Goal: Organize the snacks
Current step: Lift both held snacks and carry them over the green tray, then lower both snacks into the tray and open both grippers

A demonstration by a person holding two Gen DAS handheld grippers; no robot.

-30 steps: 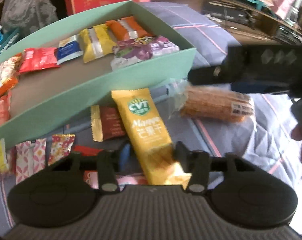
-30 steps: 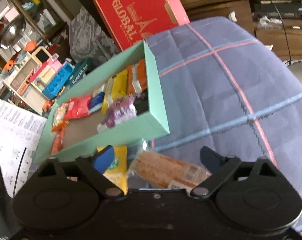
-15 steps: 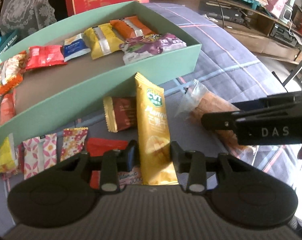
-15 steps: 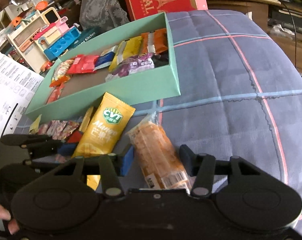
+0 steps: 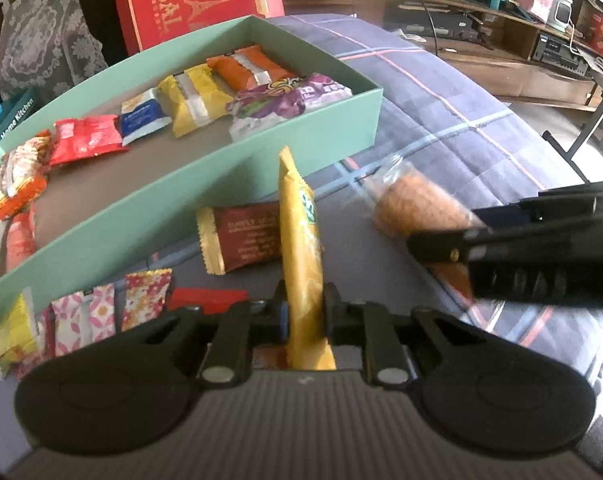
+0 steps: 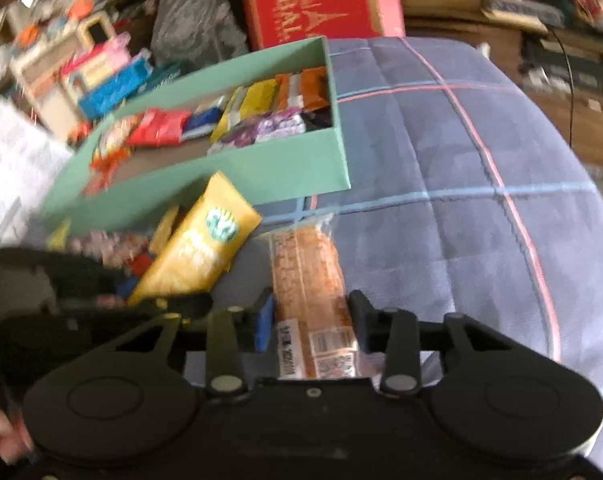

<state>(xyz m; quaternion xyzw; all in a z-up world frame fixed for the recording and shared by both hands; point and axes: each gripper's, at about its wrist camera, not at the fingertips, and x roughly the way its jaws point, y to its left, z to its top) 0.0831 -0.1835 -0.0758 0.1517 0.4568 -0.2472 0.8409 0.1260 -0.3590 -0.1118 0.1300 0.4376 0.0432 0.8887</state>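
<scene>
Left tool (image 5: 305, 314) pinching yellow packet (image 5: 301, 256); label (image 6: 220, 220) seemingly right-view-only.

Checked quilt (image 5: 441, 92) under green tray (image 5: 181, 184), snacks (image 5: 241, 240)

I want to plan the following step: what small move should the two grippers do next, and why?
Probably lift both packs a little off the blanket. The left gripper is shut on the yellow mango pack. The right gripper is closing around the clear-wrapped orange snack, so it should finish first. The green box just behind has bare floor for them.
</scene>
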